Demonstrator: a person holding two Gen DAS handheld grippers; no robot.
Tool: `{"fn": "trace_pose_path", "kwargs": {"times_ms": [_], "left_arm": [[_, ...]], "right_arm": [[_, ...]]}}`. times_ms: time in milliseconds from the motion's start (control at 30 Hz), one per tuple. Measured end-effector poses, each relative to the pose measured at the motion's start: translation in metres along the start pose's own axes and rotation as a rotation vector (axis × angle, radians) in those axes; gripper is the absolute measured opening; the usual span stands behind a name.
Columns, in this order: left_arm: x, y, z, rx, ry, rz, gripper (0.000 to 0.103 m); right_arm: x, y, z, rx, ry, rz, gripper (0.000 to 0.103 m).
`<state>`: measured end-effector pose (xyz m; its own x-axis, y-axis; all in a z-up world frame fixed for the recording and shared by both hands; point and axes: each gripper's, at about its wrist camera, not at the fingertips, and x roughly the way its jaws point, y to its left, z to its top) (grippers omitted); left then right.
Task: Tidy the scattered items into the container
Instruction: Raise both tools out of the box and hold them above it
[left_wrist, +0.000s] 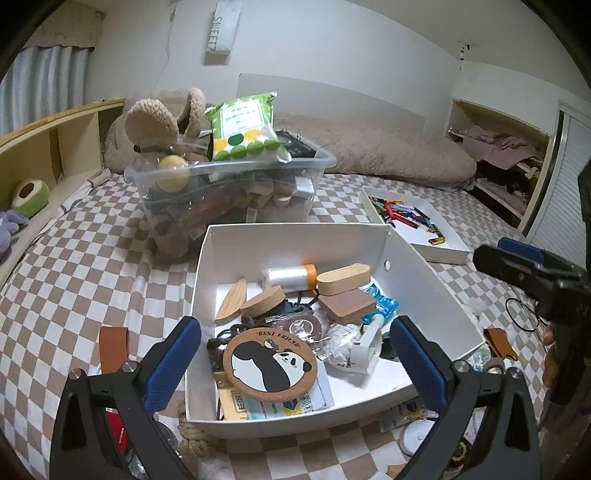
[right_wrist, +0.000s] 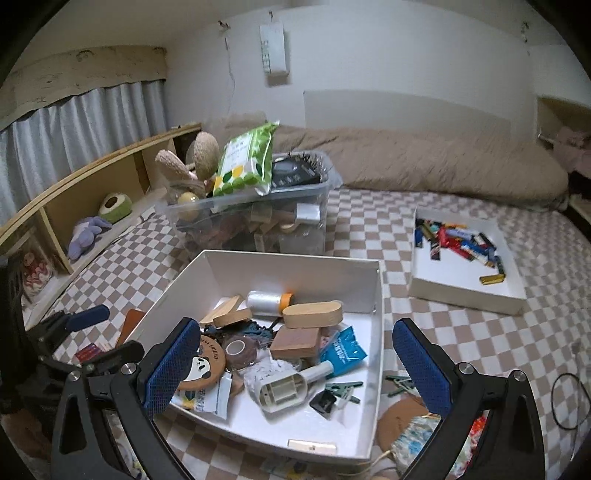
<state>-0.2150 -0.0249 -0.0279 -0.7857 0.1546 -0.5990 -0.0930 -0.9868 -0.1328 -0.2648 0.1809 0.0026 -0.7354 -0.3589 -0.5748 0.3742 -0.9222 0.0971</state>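
Note:
A white box sits on the checked bedspread and holds wooden blocks, a panda coaster, a tape roll and other small items. My left gripper is open and empty above the box's near side. My right gripper is open and empty above the box's near edge; it also shows at the right of the left wrist view. Loose items lie outside: a brown strap, green clips, a cork coaster and a black hair tie.
A clear plastic bin full of things, topped by a green packet, stands behind the box. A shallow white tray of batteries lies to the right. A brown blanket lies at the back; a wooden shelf is left.

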Motion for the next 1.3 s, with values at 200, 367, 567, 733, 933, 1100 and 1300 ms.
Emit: {"fn": "trace_pose_path", "kwargs": {"times_ms": [200,367,567,733,933,1100,1300], "left_arm": [[-0.02,-0.005,0.001,0.009,-0.039,-0.006,0.103],[-0.033,-0.007,-0.001,0.019,-0.064,0.008,0.103],[-0.04,-0.006,-0.003,0.012,-0.072,0.016,0.103],[-0.042,-0.004,-0.007,0.009,-0.07,0.027,0.103],[-0.042,-0.004,-0.013,0.006,-0.063,0.022,0.103],[-0.04,-0.007,-0.016,0.021,-0.057,0.023,0.103],[-0.038,-0.006,-0.019,0.024,-0.054,0.033,0.103]], "right_arm": [[-0.019,0.003,-0.012,-0.007,-0.044,-0.029,0.103],[-0.031,0.003,-0.024,-0.005,-0.069,-0.054,0.103],[-0.038,0.0,-0.035,0.014,-0.082,-0.077,0.103],[-0.043,0.002,-0.045,0.006,-0.111,-0.089,0.103],[-0.039,0.001,-0.052,0.005,-0.123,-0.071,0.103],[-0.038,0.0,-0.057,0.003,-0.127,-0.074,0.103],[-0.038,-0.003,-0.062,0.005,-0.129,-0.077,0.103]]}}
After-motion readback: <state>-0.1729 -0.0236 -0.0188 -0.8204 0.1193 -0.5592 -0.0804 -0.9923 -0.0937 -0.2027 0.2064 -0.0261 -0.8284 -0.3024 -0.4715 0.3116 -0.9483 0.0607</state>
